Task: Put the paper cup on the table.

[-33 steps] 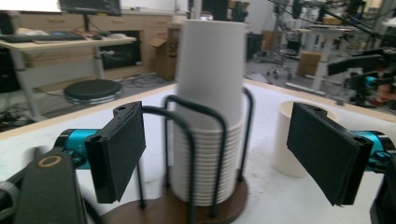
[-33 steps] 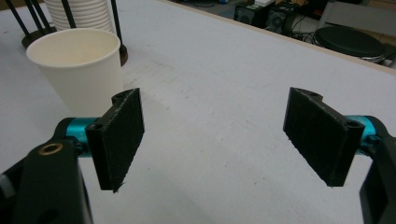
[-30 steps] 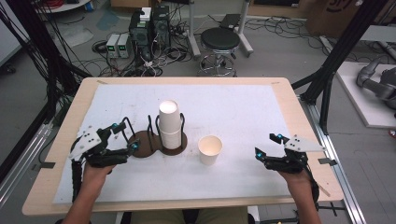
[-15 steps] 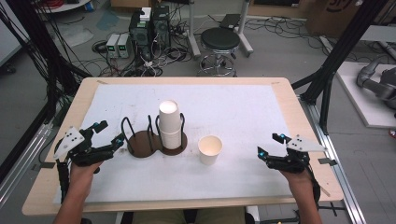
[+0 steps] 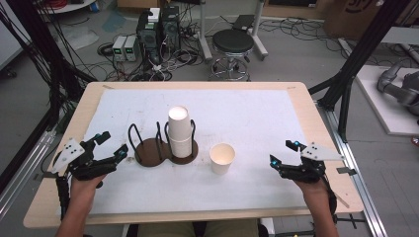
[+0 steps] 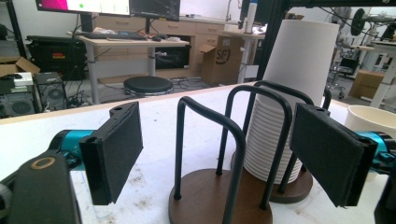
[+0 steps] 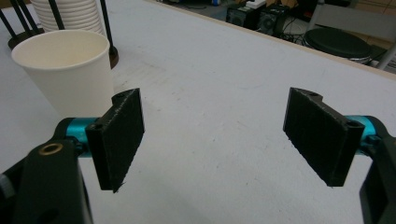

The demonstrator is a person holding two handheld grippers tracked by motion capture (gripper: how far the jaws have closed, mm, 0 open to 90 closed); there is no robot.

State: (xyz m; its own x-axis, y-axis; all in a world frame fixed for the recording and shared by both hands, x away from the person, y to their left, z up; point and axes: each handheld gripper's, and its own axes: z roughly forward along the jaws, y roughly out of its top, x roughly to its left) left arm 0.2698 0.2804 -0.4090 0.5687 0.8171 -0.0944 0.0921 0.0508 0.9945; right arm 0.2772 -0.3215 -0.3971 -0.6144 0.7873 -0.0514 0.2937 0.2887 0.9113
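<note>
A brown two-base cup holder with black wire loops stands left of the table's centre. Its right base holds a tall stack of white paper cups; its left base is empty. One paper cup stands upright on the mat to the holder's right. My left gripper lies left of the holder, apart from it. Its jaws have just been opening and stand open, with nothing between the pads. Ahead of them rise the loops and the stack. My right gripper rests open, right of the cup.
A white mat covers most of the wooden table. Beyond the far edge are a black stool, computer boxes and cables on the floor. Black frame posts stand at the table's sides.
My left gripper has pulled back to the left, away from the holder's empty base, and its jaws stand wider. The right gripper, cups and holder have not moved.
</note>
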